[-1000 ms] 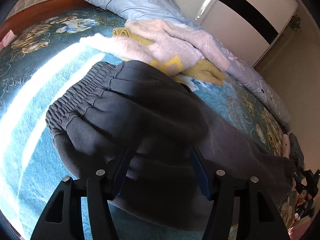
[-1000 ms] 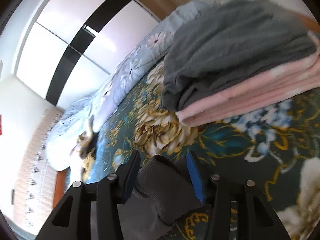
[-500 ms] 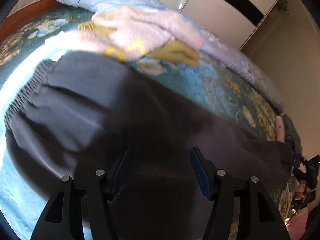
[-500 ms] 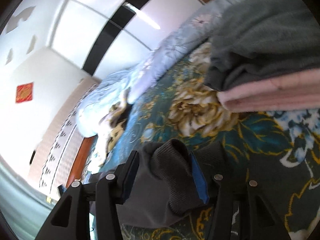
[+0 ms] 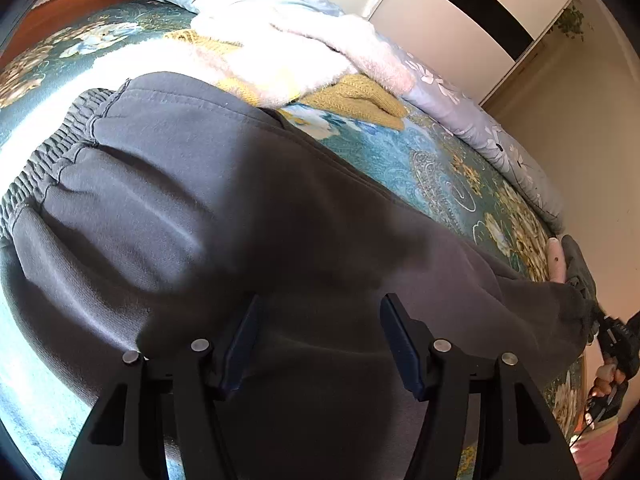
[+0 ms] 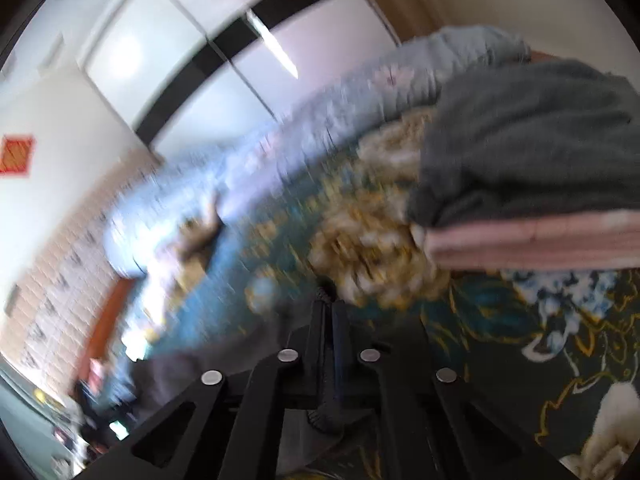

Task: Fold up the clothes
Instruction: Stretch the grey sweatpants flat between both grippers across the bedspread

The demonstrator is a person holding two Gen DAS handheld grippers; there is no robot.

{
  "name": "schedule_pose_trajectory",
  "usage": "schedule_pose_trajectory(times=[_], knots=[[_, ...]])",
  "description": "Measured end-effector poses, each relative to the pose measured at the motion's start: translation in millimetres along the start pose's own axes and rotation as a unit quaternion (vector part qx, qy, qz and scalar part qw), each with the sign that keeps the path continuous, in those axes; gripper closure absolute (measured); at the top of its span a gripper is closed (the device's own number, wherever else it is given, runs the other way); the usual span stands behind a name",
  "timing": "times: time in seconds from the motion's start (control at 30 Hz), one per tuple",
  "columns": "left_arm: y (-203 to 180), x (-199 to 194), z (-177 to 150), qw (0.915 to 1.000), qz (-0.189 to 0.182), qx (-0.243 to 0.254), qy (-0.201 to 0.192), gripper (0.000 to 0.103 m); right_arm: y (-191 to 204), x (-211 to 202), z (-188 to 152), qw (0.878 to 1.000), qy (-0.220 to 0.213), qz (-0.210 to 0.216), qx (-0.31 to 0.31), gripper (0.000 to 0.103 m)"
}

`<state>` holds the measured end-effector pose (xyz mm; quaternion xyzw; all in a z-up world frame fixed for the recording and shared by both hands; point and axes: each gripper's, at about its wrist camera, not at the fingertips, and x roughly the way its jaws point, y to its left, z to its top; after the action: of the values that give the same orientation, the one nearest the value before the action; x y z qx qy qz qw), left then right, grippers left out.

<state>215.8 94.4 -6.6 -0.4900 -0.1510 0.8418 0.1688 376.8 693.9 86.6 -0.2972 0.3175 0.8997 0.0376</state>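
Teal floral bedding covers the bed under both of your grippers, with gold and white blooms printed across it. Closest to your left gripper, the dark grey sweatpants lie spread over the bedding and fill most of the left wrist view; the jaws stand apart just above the cloth, pressing on nothing, though whether the tips brush it you cannot tell. The gathered elastic waistband sits off to the left in a band of bright sunlight, and one leg runs away to the right, ending at a cuff near the bed's edge.

Your right gripper is clenched tight, its black fingers pressed together with a bit of ribbed grey fabric pinched at the tips; this view is smeared by motion, so finer detail is lost. In the left wrist view your right hand shows at the far right, beside that cuff.

Farther back, a fluffy white-pink garment lies over a mustard knit. Beyond the right gripper, a folded grey garment rests on a folded pink one. Behind these runs a pale blue quilt, then a white wardrobe with a black stripe.
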Motion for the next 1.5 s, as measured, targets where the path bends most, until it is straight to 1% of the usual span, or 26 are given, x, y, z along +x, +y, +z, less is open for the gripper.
schedule_pose_trajectory(times=[0.03,0.07,0.2,0.33,0.43,0.5,0.53,0.57,0.63,0.73,0.77,0.87,0.93,0.97,1.07,1.1,1.17,1.23,1.33,1.5], knots=[[1,0,0,1.0000,-0.001,0.000,0.001,0.040,-3,-6,5,1.000,-0.016,0.010,0.009,0.100],[1,0,-1,1.0000,-0.002,0.000,0.001,0.040,-11,-6,8,1.000,-0.020,0.000,0.020,0.100],[6,-1,-1,0.9999,-0.014,-0.006,0.004,0.040,-43,12,4,0.997,0.003,-0.040,0.070,0.100],[8,-2,0,0.9997,-0.021,-0.013,0.007,0.040,-69,33,-9,0.989,0.032,-0.072,0.122,0.100],[10,-3,-1,0.9996,-0.024,-0.016,0.007,0.040,-69,30,-5,0.987,0.033,-0.079,0.132,0.100],[14,-6,-3,0.9993,-0.029,-0.022,0.006,0.040,-65,19,2,0.987,0.028,-0.097,0.124,0.098],[16,-8,-3,0.9991,-0.033,-0.026,0.005,0.040,-63,13,6,0.986,0.022,-0.116,0.120,0.096],[18,-9,-4,0.9989,-0.036,-0.029,0.005,0.040,-61,7,9,0.984,0.015,-0.134,0.115,0.096],[21,-13,-4,0.9988,-0.038,-0.032,0.003,0.040,-61,-11,13,0.981,-0.001,-0.147,0.124,0.096],[19,-20,-5,0.9992,-0.028,-0.029,-0.003,0.040,-34,-30,12,0.987,-0.021,-0.138,0.082,0.096],[17,-24,-6,0.9994,-0.024,-0.023,-0.006,0.040,-21,-32,9,0.989,-0.019,-0.135,0.059,0.096],[13,-35,-5,0.9995,-0.023,-0.012,-0.017,0.040,27,-21,-9,0.994,0.007,-0.103,-0.018,0.096],[17,-45,-4,0.9994,-0.013,-0.004,-0.031,0.040,50,-3,-25,0.994,0.036,-0.092,-0.056,0.096],[19,-51,-3,0.9992,-0.006,0.000,-0.040,0.040,55,5,-32,0.991,0.046,-0.102,-0.068,0.096],[29,-64,-1,0.9976,0.020,0.013,-0.066,0.040,47,14,-43,0.987,0.056,-0.140,-0.060,0.095],[33,-65,-1,0.9971,0.027,0.014,-0.070,0.040,45,13,-45,0.987,0.056,-0.139,-0.055,0.095],[42,-60,-1,0.9972,0.038,0.008,-0.064,0.040,40,12,-50,0.988,0.054,-0.137,-0.047,0.095],[53,-54,-2,0.9974,0.045,-0.004,-0.056,0.040,35,18,-56,0.986,0.063,-0.149,-0.040,0.095],[72,-41,-7,0.9982,0.024,-0.041,-0.037,0.040,27,31,-64,0.983,0.082,-0.164,-0.024,0.098],[87,-36,-8,0.9970,-0.008,-0.071,-0.030,0.040,9,37,-70,0.984,0.096,-0.149,0.016,0.098]])
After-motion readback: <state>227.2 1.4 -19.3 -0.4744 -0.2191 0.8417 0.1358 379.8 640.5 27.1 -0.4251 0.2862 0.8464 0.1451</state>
